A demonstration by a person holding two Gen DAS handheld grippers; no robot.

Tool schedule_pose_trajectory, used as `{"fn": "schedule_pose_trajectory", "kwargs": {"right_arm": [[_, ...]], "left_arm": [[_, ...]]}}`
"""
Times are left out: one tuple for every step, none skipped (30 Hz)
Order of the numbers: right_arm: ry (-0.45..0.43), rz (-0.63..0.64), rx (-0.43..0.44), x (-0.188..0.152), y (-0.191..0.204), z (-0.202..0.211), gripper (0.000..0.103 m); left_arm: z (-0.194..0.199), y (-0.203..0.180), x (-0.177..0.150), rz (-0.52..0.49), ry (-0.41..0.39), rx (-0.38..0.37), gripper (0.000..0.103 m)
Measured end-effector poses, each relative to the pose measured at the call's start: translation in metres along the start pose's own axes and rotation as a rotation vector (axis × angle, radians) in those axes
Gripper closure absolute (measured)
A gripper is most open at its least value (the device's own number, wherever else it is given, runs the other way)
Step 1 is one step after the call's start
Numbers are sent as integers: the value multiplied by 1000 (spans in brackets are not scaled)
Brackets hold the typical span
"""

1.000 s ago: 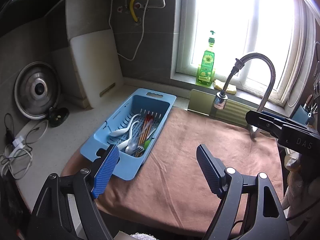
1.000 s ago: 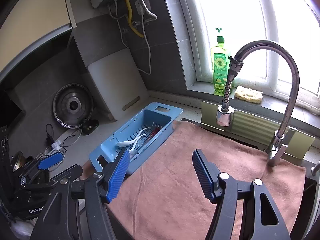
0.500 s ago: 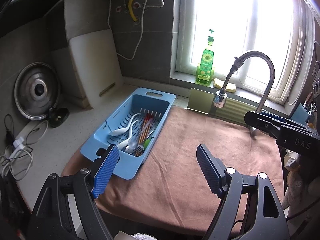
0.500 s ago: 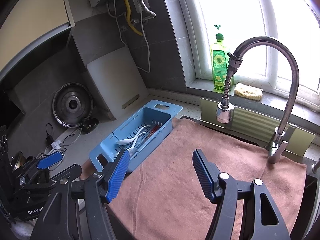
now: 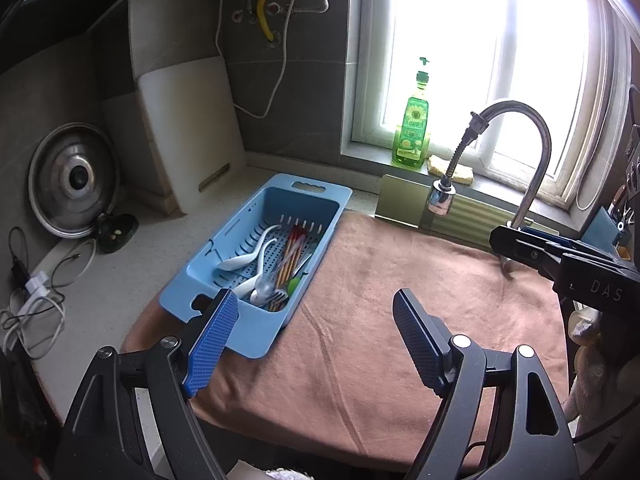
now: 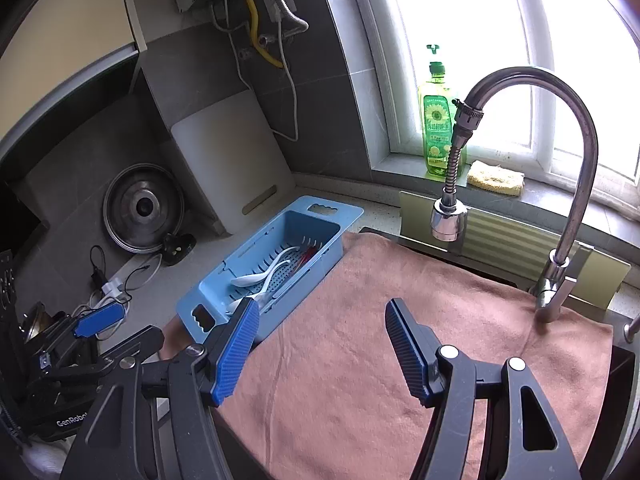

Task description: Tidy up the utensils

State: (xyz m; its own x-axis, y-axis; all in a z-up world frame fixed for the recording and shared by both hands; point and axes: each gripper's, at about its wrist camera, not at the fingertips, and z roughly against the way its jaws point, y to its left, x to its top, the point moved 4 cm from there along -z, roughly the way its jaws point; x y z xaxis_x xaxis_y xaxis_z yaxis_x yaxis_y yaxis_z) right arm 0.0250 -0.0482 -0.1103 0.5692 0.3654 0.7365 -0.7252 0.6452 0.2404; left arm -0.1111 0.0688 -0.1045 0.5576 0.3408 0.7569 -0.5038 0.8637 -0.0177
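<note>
A: Over the brown towel point(image 5: 360, 320), both pairs of tongs hang with jaws wide apart and nothing between them: left tongs point(image 5: 316, 340), right tongs point(image 6: 320, 344).

B: What changed in the last second?

A: Little. Both views have drifted slightly and the faucet point(image 6: 560, 128) sits a touch differently in frame; the utensils point(image 5: 272, 272) have not shifted. They lie jumbled in the blue basket point(image 5: 224, 256): white spoons, red chopsticks, a metal spoon and fork (a green piece too).

B: So the task?

A: Nothing gripped, so this could fit before sorting or after gathering them there.

B: Obstacles?

A: The faucet arches over the towel's far side; the basket wall shields the utensils. Cables point(image 5: 36, 304) and a pot lid point(image 5: 74, 180) sit well left on the worktop point(image 5: 120, 280).
</note>
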Motion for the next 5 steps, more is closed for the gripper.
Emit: {"fn": "schedule_pose_trajectory", "kwargs": {"right_arm": [[0,-7,-2,0,-1,0,41],[1,-10,-2,0,-2,0,41],[2,-13,-2,-1,-3,-1,41],[3,-15,-3,-1,-4,-1,41],[3,-14,-5,-1,-4,-1,41]], "left_arm": [[0,1,0,6,-4,-7,23],[0,2,0,6,-7,-8,23],[0,2,0,0,-9,-7,23],[0,2,0,-6,-10,-2,23],[0,2,0,-9,-11,5,23]]}}
